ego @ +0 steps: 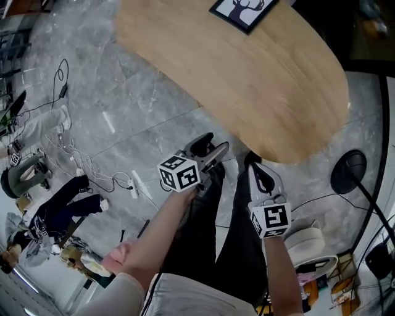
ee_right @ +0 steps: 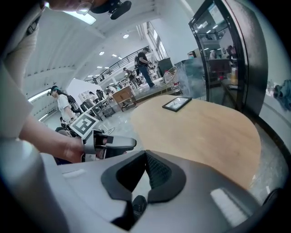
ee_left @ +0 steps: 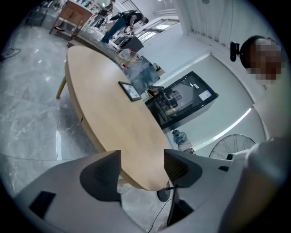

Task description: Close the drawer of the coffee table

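Observation:
The coffee table point(ego: 247, 80) has an oval pale wood top with a black picture frame point(ego: 244, 11) lying on it. No drawer shows in any view. My left gripper point(ego: 208, 150) is held above the floor just short of the table's near rim. In the left gripper view its jaws point(ee_left: 142, 160) stand apart with nothing between them, and the table top point(ee_left: 113, 118) stretches away beyond. My right gripper point(ego: 256, 170) hangs beside it, close under the rim. Its pads point(ee_right: 145, 154) meet at the tips, empty. The left gripper point(ee_right: 116, 144) also shows in the right gripper view.
Cables point(ego: 80, 166) and a white power strip point(ego: 134, 184) lie on the grey marble floor at the left, beside bags and clutter point(ego: 55, 213). A dark round fan base point(ego: 347, 171) stands to the right of the table. A black glass cabinet point(ee_left: 182, 100) is behind the table.

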The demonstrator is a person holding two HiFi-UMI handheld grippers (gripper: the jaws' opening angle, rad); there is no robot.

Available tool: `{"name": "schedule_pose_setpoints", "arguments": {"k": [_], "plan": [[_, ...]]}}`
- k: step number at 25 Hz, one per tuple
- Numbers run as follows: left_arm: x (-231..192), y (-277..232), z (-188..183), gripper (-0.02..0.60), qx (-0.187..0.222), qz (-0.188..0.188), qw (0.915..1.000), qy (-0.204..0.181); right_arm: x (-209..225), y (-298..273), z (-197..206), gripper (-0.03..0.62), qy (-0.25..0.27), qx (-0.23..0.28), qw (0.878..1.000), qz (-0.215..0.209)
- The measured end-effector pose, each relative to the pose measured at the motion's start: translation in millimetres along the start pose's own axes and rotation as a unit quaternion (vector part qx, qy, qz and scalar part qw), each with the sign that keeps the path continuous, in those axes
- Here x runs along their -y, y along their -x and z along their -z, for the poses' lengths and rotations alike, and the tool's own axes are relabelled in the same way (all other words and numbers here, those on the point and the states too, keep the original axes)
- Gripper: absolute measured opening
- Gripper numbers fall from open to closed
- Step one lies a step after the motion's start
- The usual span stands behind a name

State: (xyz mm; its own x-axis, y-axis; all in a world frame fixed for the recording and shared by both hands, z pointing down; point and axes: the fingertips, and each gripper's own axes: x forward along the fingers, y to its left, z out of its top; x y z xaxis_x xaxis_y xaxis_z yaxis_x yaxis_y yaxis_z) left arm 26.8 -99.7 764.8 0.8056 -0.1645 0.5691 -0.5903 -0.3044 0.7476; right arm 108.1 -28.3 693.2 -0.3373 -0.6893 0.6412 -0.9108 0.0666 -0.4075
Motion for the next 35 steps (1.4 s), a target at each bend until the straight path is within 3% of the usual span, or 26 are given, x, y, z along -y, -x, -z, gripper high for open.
{"name": "schedule_pose_setpoints", "arguments": {"k": [6, 9, 12, 17, 22, 29, 35], "plan": [[77, 56, -58, 0.173, 0.003, 0.017, 0.995, -0.099, -40, 46, -63, 0.011, 0.039, -0.001, 0.999, 0.021], [131, 86, -80, 0.138, -0.009, 0.035, 0.9871, -0.156, -56, 79, -104, 0.011, 0.052, 0.013, 0.998, 0.039], [179, 113, -114, 0.105, 0.004, 0.055, 0.978, -0.201, -64, 105, -153, 0.01, 0.044, 0.047, 0.996, 0.061], [240, 176, -136, 0.048, 0.02, 0.067, 0.9709, -0.229, -105, 162, -196, 0.011, -0.002, 0.078, 0.996, 0.053], [290, 227, -140, 0.017, 0.026, 0.069, 0.9625, -0.261, -127, 230, -229, 0.011, 0.025, 0.105, 0.992, 0.066], [356, 279, -136, 0.008, 0.068, 0.072, 0.9478, -0.303, -150, 309, -257, 0.011, 0.06, 0.153, 0.985, 0.059], [416, 304, -127, 0.008, 0.112, 0.071, 0.9389, -0.317, -150, 370, -268, 0.011, 0.076, 0.186, 0.978, 0.048]]}}
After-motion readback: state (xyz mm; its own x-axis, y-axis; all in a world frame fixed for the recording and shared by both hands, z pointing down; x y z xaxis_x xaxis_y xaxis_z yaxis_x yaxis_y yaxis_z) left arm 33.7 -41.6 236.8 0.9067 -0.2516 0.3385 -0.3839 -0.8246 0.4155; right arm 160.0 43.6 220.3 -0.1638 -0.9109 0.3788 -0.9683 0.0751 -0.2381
